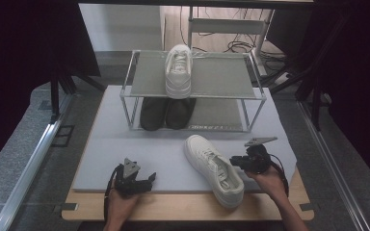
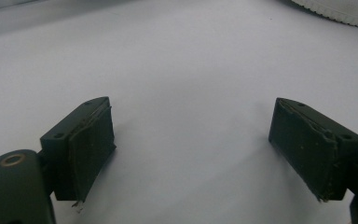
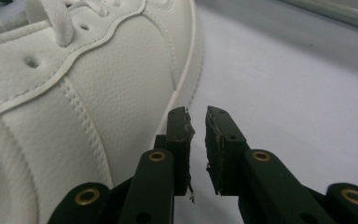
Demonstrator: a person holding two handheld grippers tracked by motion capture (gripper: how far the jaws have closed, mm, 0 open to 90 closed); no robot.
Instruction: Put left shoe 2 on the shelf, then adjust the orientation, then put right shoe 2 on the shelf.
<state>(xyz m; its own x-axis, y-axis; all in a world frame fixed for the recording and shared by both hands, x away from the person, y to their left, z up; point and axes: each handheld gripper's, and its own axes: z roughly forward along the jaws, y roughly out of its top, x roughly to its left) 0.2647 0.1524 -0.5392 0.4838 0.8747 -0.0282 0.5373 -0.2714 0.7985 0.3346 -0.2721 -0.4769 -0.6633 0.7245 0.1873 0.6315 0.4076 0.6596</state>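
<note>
Grey mat covers most of the wooden table, w/ a two-tier metal shoe rack at 12 o'clock on it. Top shelf already carries one white sneaker, toe pointing toward the person; bottom shelf holds a dark pair. So rack is partly filled, and what looks left is the second white sneaker, lying loose on the mat at about 5 o'clock from the rack, toe toward the rack, heel toward the table's front edge.

Right gripper sits just beside that shoe, at its 3 o'clock. In the right gripper view its jaws stand only a narrow slit apart, nothing between them, tips close to the shoe's side near the sole; can't tell if they touch. No grip on the shoe yet.

Left gripper rests low at 7 o'clock on the mat, well apart from the shoe. Left gripper view shows jaws wide apart over bare mat, holding nothing.

Judgement: roughly halfway for the white pair. Still to do: get hold of the shoe, lift, set it on the top shelf beside its mate.
</note>
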